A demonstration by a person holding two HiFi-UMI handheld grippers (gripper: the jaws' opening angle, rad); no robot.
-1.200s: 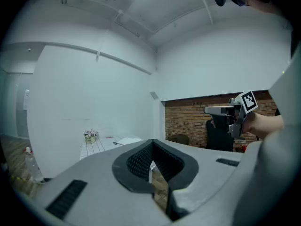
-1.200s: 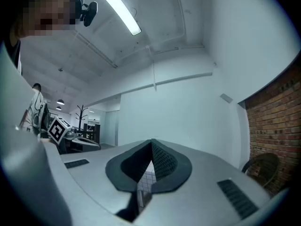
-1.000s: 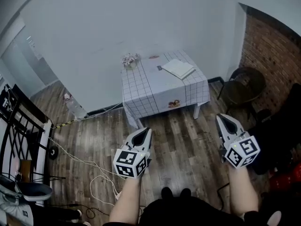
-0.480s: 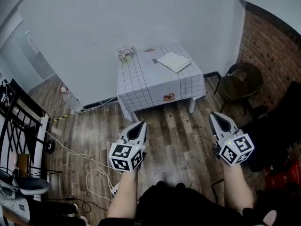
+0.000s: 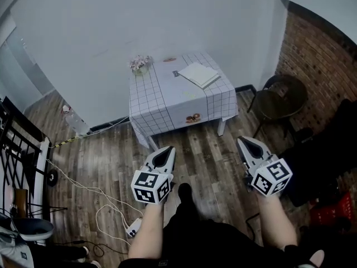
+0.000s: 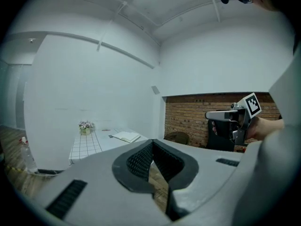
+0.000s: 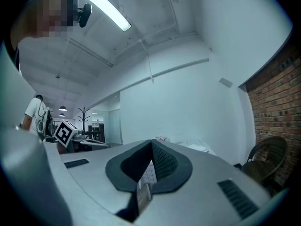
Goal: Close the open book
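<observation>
An open book (image 5: 198,74) with pale pages lies on the far right part of a small table (image 5: 167,102) covered by a white checked cloth; it also shows as a book (image 6: 125,136) in the left gripper view. My left gripper (image 5: 166,149) is shut and empty, held over the wooden floor well short of the table. My right gripper (image 5: 243,140) is also shut and empty, about level with the left one, to the right. In the left gripper view the right gripper (image 6: 211,115) shows at the right.
A small flower pot (image 5: 139,65) stands at the table's far left corner, a small dark thing (image 5: 175,73) next to the book. A dark round chair (image 5: 279,102) sits right of the table by a brick wall (image 5: 318,54). White cables (image 5: 95,191) trail over the floor at left.
The table and book have shifted left and slightly up in the head view. Both grippers have sunk a little in the picture; both stay shut.
</observation>
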